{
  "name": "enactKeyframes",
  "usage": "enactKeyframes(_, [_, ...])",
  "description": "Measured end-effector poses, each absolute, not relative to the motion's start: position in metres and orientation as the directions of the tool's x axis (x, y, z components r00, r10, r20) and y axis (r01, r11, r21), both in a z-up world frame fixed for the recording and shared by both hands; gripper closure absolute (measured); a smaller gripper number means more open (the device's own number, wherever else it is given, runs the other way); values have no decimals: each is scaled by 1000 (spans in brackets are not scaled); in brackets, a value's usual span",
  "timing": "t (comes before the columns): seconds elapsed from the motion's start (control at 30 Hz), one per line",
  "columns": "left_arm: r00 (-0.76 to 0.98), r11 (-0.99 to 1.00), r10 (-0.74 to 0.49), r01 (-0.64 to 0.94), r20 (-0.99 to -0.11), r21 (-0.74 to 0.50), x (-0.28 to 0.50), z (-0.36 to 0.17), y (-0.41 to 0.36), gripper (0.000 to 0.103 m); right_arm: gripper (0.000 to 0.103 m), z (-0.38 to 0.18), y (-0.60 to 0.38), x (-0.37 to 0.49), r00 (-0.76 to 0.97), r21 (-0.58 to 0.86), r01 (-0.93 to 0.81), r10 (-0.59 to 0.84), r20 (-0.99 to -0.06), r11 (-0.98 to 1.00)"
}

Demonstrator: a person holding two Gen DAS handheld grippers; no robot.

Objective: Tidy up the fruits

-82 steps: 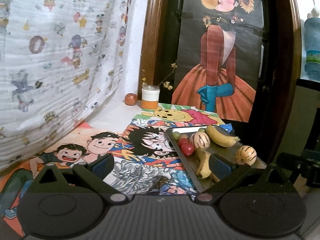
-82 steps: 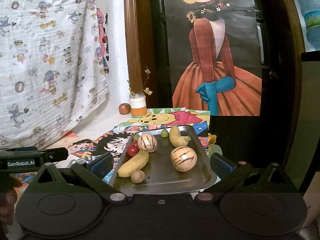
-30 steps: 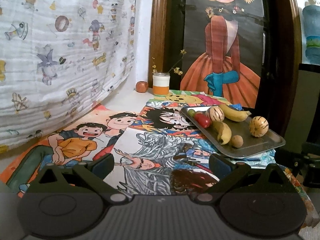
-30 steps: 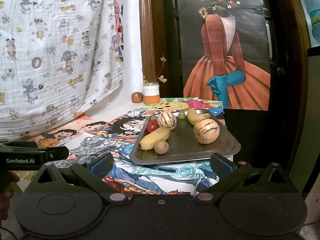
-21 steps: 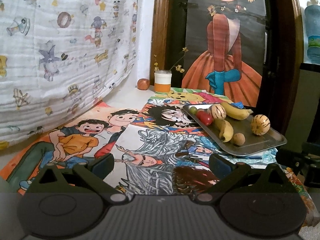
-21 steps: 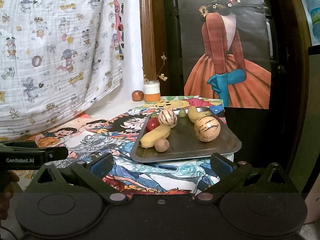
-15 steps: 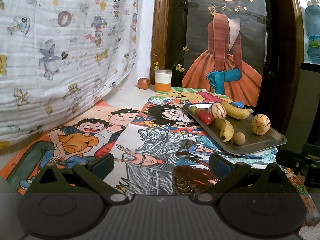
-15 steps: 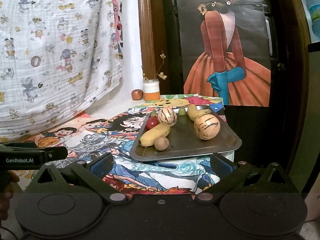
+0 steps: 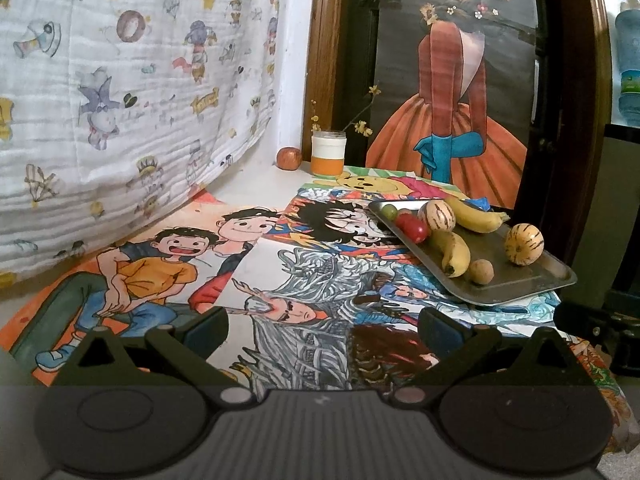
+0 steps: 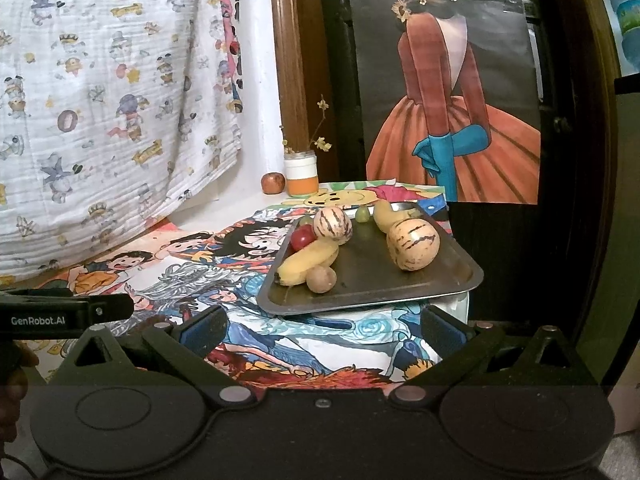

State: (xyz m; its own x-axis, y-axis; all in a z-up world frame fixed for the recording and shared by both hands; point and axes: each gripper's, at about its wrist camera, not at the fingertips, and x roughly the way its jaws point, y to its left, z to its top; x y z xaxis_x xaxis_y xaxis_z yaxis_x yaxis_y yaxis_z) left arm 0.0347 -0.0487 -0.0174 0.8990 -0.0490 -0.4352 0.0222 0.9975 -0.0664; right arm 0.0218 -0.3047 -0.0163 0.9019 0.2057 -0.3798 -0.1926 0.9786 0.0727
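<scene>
Grippers sit nearest the cameras, both held back from the metal tray (image 10: 460, 276), and both stand with fingers wide apart and nothing between them: the right gripper (image 10: 322, 330) faces the tray's near edge, the left gripper (image 9: 324, 326) is off to the tray's left over the cartoon-printed table (image 9: 168, 264) cover.

All the loose fruit in view lies on the tray except one reddish apple (image 10: 273, 182) far behind it, beside the white-and-orange jar (image 10: 301, 176). That fits either fruit gathered and only the apple left out, or a mixed tray waiting to be sorted; the pictures do not settle which.

Whatever comes next, any reach into the tray should come in low over its near rim and take one piece at a time, closing gently, since the round fruit would likely roll on bare metal.

Near the tray's front edge lies a small brown round fruit (image 10: 321, 279), touching a banana (image 10: 308, 262) just behind it. Further back, at the tray's left, a red tomato-like fruit (image 10: 303, 237) sits against a striped melon (image 10: 332, 225). A larger striped melon (image 10: 413, 243) stands apart toward the tray's right. At the far end lie a green grape (image 10: 362, 214) and a second banana (image 9: 476, 216).
</scene>
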Motion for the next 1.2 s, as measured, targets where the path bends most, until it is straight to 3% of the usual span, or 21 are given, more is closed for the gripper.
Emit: enactKeyframes(1.2, [895,997,-46,18,-444,-69,34,-20,-48,0,0,-20,-303,22,897,76,-191,205,-392,979])
